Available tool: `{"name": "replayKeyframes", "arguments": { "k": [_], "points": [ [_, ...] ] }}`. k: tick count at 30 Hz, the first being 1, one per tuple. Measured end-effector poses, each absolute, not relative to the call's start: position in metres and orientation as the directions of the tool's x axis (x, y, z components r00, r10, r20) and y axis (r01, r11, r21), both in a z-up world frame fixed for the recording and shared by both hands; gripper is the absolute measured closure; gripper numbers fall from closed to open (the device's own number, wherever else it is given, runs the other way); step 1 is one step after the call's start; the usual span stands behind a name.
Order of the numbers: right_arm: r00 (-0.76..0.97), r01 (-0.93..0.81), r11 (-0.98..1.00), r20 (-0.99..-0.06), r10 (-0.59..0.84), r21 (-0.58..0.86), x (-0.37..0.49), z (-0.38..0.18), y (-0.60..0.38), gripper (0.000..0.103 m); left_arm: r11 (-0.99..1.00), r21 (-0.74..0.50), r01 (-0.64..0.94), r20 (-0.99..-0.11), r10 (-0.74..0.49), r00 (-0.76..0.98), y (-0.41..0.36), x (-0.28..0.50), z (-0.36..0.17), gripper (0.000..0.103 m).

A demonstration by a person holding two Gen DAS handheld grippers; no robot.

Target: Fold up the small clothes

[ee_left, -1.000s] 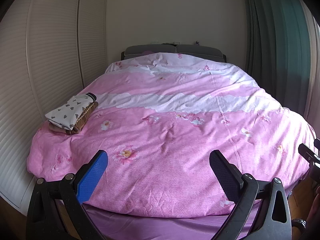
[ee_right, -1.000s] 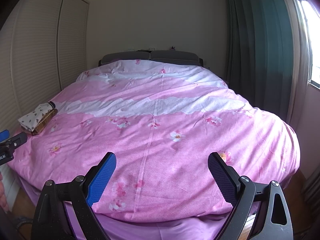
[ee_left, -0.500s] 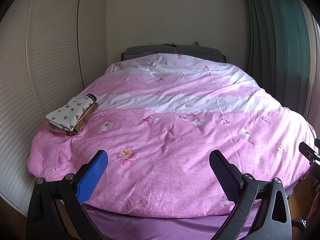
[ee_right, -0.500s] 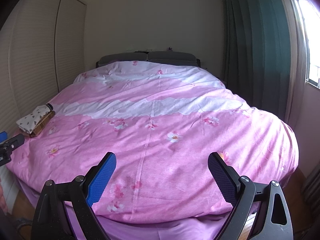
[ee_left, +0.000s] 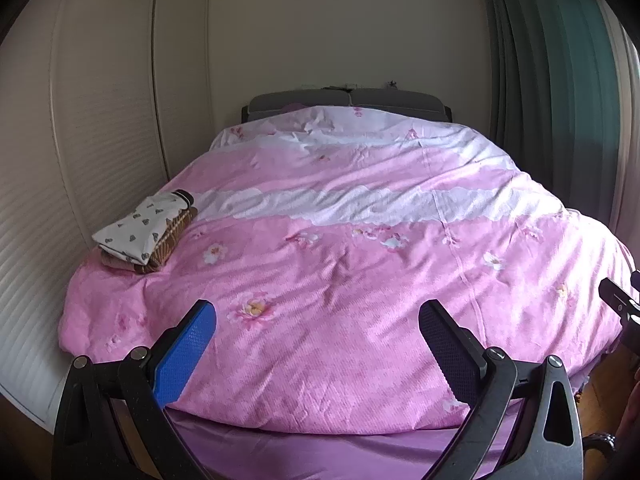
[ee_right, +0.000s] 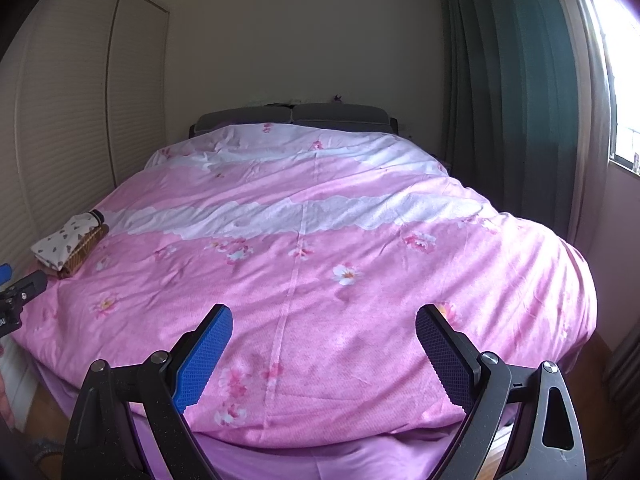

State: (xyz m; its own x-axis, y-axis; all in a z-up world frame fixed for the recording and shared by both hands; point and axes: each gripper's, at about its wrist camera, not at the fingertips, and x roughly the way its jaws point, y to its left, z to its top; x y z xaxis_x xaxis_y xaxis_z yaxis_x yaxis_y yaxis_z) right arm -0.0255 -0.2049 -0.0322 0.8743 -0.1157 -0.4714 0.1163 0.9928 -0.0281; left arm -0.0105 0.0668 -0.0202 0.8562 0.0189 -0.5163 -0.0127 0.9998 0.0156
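A small stack of folded clothes (ee_left: 138,234) lies on the left edge of the bed, a white heart-print piece on top of a brown one. The stack also shows at the far left in the right wrist view (ee_right: 68,242). My left gripper (ee_left: 318,312) is open and empty, held off the foot of the bed. My right gripper (ee_right: 324,316) is open and empty too, held off the foot of the bed further right. The tip of the left gripper shows at the left edge of the right wrist view (ee_right: 20,294).
A pink floral duvet (ee_left: 360,260) covers the whole bed. A grey headboard (ee_left: 344,100) stands at the far wall. White louvred wardrobe doors (ee_left: 100,120) run along the left. Dark green curtains (ee_right: 508,100) and a window (ee_right: 618,60) are on the right.
Both grippers stay open. The right wrist view has drifted slightly up and back; the left one has barely moved.
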Motion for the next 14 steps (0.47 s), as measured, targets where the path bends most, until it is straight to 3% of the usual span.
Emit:
{"name": "replayKeyframes", "arguments": {
  "k": [14],
  "points": [
    [0.870, 0.142, 0.990, -0.473, -0.137, -0.026, -0.0251, -0.0361, -0.1999, 0.009, 1.000, -0.012, 0.005, -0.521, -0.010, 0.853, 0.0638, -0.0079, -0.0267, 0.000]
  ]
}}
